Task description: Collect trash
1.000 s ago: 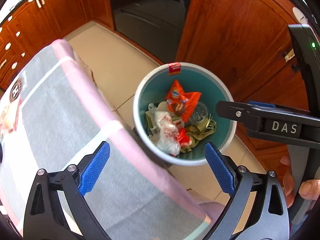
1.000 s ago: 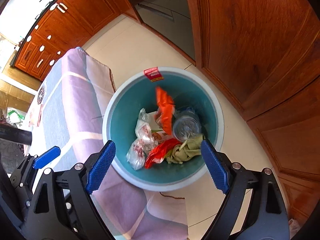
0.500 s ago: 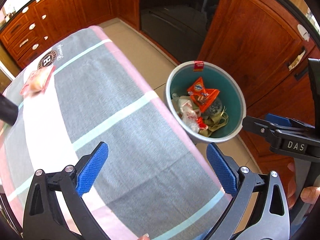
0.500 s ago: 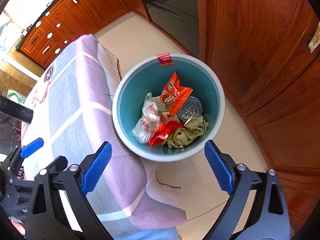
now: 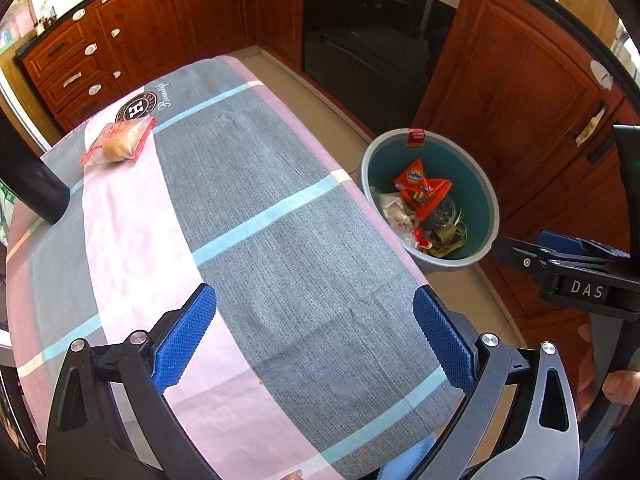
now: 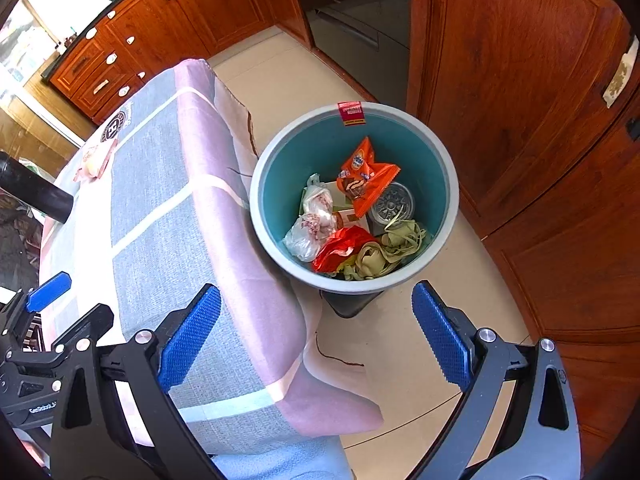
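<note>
Trash still to collect looks like 1 packet (image 5: 118,142), lying at the far end of the counter (image 5: 280,240) on its checked cloth, well apart from both grippers. The bin (image 6: 448,216) on the floor beside the counter already holds an orange wrapper (image 6: 366,178), crumpled bags and green scraps. The left gripper (image 5: 314,334) and right gripper (image 6: 316,334) hover with jaws released, holding nothing. A shallow pinch on the slick packet could let it slip, or drag the cloth toward the edge.
</note>
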The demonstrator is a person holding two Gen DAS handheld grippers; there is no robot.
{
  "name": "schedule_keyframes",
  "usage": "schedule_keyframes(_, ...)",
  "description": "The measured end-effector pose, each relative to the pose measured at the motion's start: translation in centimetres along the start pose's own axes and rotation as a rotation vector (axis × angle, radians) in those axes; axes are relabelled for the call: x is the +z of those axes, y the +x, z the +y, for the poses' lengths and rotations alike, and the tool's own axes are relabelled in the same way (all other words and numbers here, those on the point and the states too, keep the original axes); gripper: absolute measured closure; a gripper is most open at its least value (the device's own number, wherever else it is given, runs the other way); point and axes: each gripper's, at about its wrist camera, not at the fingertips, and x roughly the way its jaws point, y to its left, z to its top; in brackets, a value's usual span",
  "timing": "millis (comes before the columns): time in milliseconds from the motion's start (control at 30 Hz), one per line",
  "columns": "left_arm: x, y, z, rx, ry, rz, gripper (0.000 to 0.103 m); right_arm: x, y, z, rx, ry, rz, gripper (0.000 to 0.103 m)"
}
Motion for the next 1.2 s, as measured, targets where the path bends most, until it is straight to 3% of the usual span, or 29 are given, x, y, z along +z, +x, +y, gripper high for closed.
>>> schedule_keyframes(1200,-1.0,-1.5,1.5,0.004,-0.029,-0.03,0.004,-0.4,0.2,2.3,-0.048,-0.047,0.036,0.011)
